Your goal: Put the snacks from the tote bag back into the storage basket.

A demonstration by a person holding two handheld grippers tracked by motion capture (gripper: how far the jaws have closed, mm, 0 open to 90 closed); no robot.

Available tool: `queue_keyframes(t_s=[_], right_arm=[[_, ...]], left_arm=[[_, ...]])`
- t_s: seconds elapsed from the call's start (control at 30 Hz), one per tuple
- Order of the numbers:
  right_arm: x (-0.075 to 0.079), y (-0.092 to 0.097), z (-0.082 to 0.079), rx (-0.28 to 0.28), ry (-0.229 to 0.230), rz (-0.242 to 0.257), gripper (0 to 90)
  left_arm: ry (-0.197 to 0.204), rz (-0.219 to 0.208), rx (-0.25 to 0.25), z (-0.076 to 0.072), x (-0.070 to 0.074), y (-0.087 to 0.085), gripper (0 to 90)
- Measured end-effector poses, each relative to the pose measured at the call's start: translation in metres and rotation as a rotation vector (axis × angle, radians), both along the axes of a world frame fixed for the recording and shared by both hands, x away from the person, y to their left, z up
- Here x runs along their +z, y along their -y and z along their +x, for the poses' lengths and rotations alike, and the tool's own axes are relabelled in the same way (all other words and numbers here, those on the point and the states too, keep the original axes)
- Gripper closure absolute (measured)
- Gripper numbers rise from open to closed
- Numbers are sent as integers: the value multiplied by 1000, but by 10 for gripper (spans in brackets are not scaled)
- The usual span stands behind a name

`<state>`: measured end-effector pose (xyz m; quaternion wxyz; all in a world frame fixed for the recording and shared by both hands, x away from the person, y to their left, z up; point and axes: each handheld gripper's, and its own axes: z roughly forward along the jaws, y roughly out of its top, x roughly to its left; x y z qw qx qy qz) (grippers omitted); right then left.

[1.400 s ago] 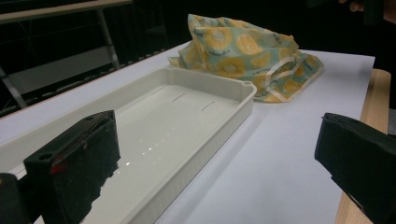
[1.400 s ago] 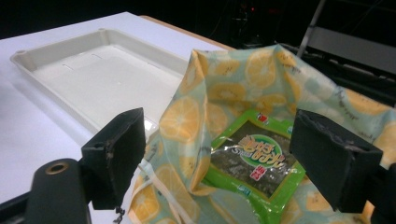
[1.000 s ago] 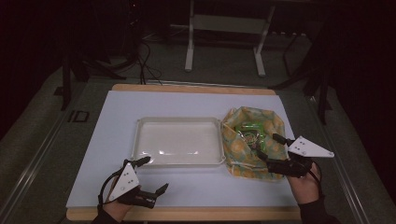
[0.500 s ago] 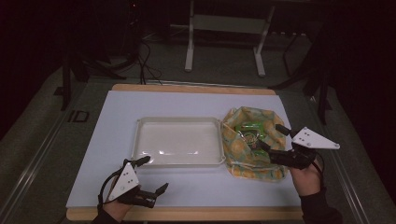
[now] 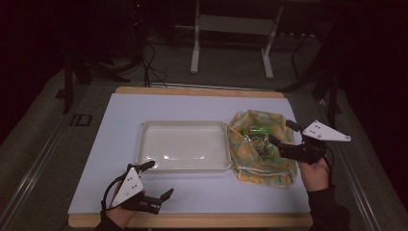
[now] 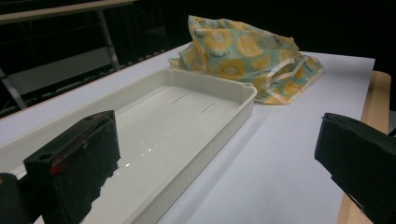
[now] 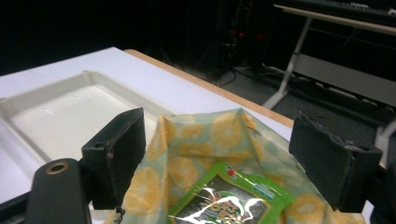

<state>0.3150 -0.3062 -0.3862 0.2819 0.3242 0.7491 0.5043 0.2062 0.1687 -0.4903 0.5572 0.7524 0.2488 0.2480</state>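
— What's on the white table [image 5: 202, 108] in that dark room?

— From the left: the left gripper [image 5: 154, 182] near the front edge, jaws wide, empty. Then an empty white tray [image 5: 183, 146].

— And right?

— A lemon-print cloth bag [image 5: 260, 166] beside the tray, a green packet [image 5: 256, 132] inside. The right gripper [image 5: 283, 134] hovers over it, jaws wide, holding nothing.

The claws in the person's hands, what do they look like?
Each claw, left and right, is black with two blocky jaws and a pale grey three-cornered plate with small dots on top. A black cable loops from the left one. The person wears a dark sleeve on the right arm.
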Motion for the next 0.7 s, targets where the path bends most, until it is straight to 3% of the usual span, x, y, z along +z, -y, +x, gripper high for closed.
queue_keyframes(t_s=[0.3, 0.47, 0.7], right_arm=[[-8, 4, 18, -43, -14, -41, 182], [-17, 9, 33, -72, -65, -45, 184], [-31, 21, 50, -100, -147, -13, 201]], left_arm=[[-2, 1, -4, 0, 0, 0, 6], [-3, 1, -4, 0, 0, 1, 6], [-3, 1, -6, 0, 0, 1, 6]])
